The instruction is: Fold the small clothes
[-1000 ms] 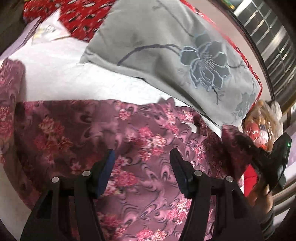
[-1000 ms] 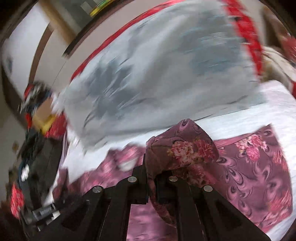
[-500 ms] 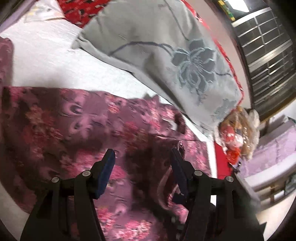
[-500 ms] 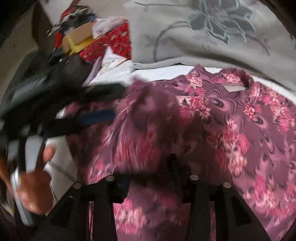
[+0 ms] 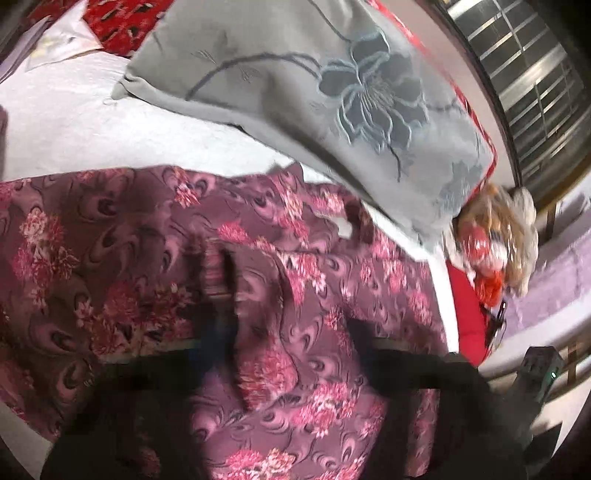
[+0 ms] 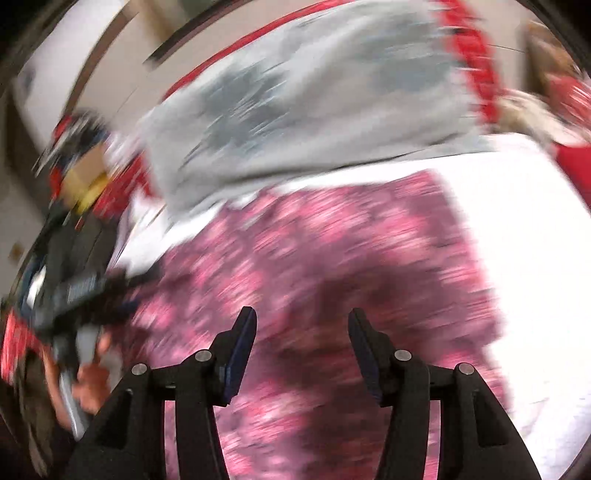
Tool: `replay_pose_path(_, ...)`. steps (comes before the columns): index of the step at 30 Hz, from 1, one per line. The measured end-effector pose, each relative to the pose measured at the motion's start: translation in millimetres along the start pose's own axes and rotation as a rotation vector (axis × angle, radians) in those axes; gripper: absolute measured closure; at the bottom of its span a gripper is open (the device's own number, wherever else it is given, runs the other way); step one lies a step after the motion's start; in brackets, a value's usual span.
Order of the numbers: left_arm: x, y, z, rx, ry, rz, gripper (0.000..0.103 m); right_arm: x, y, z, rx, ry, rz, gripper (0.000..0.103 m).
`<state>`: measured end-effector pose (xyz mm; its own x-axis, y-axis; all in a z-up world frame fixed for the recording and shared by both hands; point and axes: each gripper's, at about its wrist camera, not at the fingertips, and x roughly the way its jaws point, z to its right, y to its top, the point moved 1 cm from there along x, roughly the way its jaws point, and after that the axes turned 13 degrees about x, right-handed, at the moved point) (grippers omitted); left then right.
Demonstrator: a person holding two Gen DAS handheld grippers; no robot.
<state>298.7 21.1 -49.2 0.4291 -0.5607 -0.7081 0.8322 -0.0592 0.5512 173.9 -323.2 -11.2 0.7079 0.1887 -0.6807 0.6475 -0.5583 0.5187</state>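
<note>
A maroon garment with pink flowers (image 5: pixel 155 266) lies spread on the white bed sheet (image 5: pixel 66 140); one side is folded over the middle. It also fills the right wrist view (image 6: pixel 332 258), blurred by motion. My left gripper (image 5: pixel 284 332) is badly blurred above the garment; its fingers stand apart with cloth showing between them. My right gripper (image 6: pixel 301 343) is open and empty, just above the garment. The left gripper and the hand holding it show at the left of the right wrist view (image 6: pixel 81 295).
A grey pillow with a blue flower (image 5: pixel 314 85) lies just behind the garment. Red patterned cloth (image 5: pixel 122 18) is behind it. A stuffed toy (image 5: pixel 495 240) sits at the bed's right edge, by a window grille (image 5: pixel 535 92). Clutter (image 6: pixel 81 173) is piled at far left.
My right gripper let go of the sleeve it held a second ago and now stands open, swinging fast. The sleeve now lies folded over the garment. The left view has gone blurred.
</note>
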Motion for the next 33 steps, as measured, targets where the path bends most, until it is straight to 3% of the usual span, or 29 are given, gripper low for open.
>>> replay_pose_path(4,-33,4,-15,-0.036,0.084,0.110,0.100,-1,31,50,0.164,-0.063,0.073,0.042)
replay_pose_path(6,-43,4,-22,-0.042,0.130,0.131,0.100,9,40,65,0.209,-0.084,0.058,0.042)
replay_pose_path(9,-38,1,-31,-0.064,0.130,0.100,0.100,36,39,81,0.275,-0.072,-0.022,0.043)
replay_pose_path(12,-31,-2,-34,-0.063,0.147,0.069,0.100,51,34,68,0.224,-0.022,-0.095,0.098)
replay_pose_path(15,-29,-2,-36,-0.069,0.211,0.046,0.092,27,38,61,0.193,-0.011,0.049,0.099)
replay_pose_path(17,-33,-3,-44,-0.110,0.234,0.059,0.088,34,39,71,0.210,-0.073,0.019,0.098)
replay_pose_path(19,-41,-4,-52,-0.151,0.207,0.097,0.084,52,33,77,0.180,-0.194,-0.088,0.097)
replay_pose_path(21,-44,-3,-50,-0.150,0.182,0.121,0.065,40,33,64,0.134,-0.215,-0.020,0.090)
replay_pose_path(24,-25,-6,-40,-0.087,0.264,0.045,0.056,22,31,34,0.077,-0.163,0.070,0.084)
replay_pose_path(26,-9,-9,-39,-0.078,0.291,-0.027,0.056,25,23,6,0.021,-0.120,0.062,0.079)
replay_pose_path(27,-4,-12,-43,-0.111,0.267,-0.051,0.056,29,16,-10,-0.013,-0.086,0.037,0.079)
replay_pose_path(30,-23,-13,-50,-0.181,0.192,-0.014,0.056,56,-10,-63,-0.119,-0.006,-0.057,0.079)
replay_pose_path(33,-78,-5,-66,-0.240,0.144,0.116,0.053,90,-39,-117,-0.209,0.076,-0.145,0.079)
